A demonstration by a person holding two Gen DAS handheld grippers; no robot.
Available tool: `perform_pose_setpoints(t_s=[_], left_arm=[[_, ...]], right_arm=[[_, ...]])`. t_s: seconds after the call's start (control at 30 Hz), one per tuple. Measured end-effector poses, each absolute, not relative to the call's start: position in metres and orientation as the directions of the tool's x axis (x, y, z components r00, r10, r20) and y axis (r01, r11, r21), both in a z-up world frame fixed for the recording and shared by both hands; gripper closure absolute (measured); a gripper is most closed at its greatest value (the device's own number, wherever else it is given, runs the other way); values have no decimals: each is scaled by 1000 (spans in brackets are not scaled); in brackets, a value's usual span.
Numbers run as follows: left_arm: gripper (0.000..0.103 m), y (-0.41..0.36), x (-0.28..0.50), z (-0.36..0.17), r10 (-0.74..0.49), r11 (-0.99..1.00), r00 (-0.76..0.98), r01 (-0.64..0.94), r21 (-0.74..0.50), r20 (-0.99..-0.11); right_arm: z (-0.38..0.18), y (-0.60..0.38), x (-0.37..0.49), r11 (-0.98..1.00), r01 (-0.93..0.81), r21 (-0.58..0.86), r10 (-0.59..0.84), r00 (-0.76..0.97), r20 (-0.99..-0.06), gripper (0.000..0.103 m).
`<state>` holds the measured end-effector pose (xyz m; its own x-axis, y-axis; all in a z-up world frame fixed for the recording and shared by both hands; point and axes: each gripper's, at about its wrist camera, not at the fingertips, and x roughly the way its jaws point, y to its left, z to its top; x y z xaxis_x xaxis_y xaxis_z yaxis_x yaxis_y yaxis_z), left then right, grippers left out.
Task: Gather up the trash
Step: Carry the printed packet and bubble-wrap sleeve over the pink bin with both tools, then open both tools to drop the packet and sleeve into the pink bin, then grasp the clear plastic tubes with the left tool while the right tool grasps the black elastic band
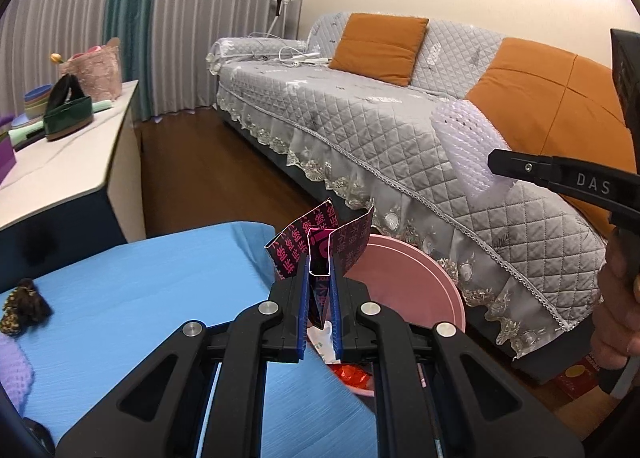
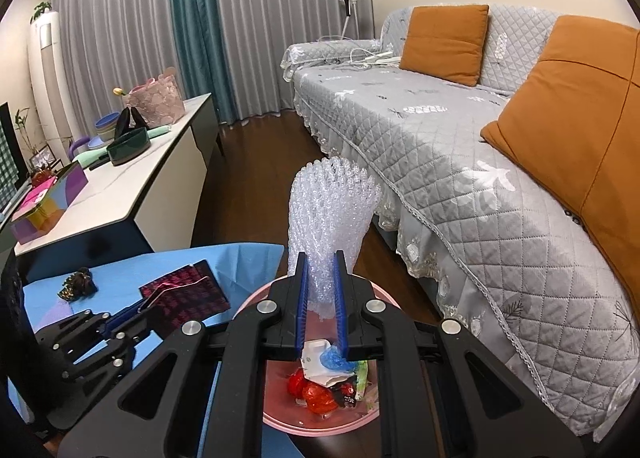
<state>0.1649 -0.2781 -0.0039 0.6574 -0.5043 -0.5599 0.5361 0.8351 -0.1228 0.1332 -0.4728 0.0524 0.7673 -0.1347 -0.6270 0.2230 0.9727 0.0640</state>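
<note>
My left gripper point(image 1: 320, 282) is shut on a dark folded wrapper with pink print point(image 1: 320, 242), held at the edge of the blue table point(image 1: 140, 298) beside the pink bin point(image 1: 408, 278). The wrapper also shows in the right wrist view point(image 2: 184, 294) with the left gripper point(image 2: 132, 314). My right gripper point(image 2: 322, 274) is shut on a roll of clear bubble wrap point(image 2: 332, 206), held right above the pink bin point(image 2: 320, 418), which holds red, white and blue trash. The bubble wrap point(image 1: 468, 142) and the right gripper point(image 1: 520, 168) show at the right of the left wrist view.
A grey quilted sofa point(image 2: 460, 146) with orange cushions point(image 2: 444, 42) runs along the right. A white sideboard point(image 2: 120, 186) with bowls and a box stands at left. A dark crumpled scrap point(image 1: 24, 306) lies on the blue table. Brown wood floor point(image 1: 208, 162) lies between.
</note>
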Motion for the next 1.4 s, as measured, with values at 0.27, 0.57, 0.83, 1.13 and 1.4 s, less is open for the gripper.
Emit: perform_pose_setpoints(t_s=[0.27, 0.57, 0.83, 1.13, 1.4], left_arm=[[94, -295, 176, -23, -486, 834, 637, 542, -100, -599], [94, -306, 181, -29, -484, 832, 626, 546, -100, -611], [93, -311, 183, -29, -503, 815, 601, 569, -110, -621], [45, -288, 174, -27, -467, 827, 620, 559, -63, -630], [48, -227, 161, -9, -436, 853, 656, 519, -51, -616]], right_arm=[[47, -480, 136, 969, 237, 65, -142, 756, -639, 90], [42, -482, 141, 968, 243, 66, -143, 748, -648, 90], [41, -482, 142, 966, 248, 65, -147, 742, -654, 81], [47, -475, 141, 962, 270, 35, -187, 748, -637, 28], [58, -453, 143, 971, 233, 53, -153, 777, -611, 36]])
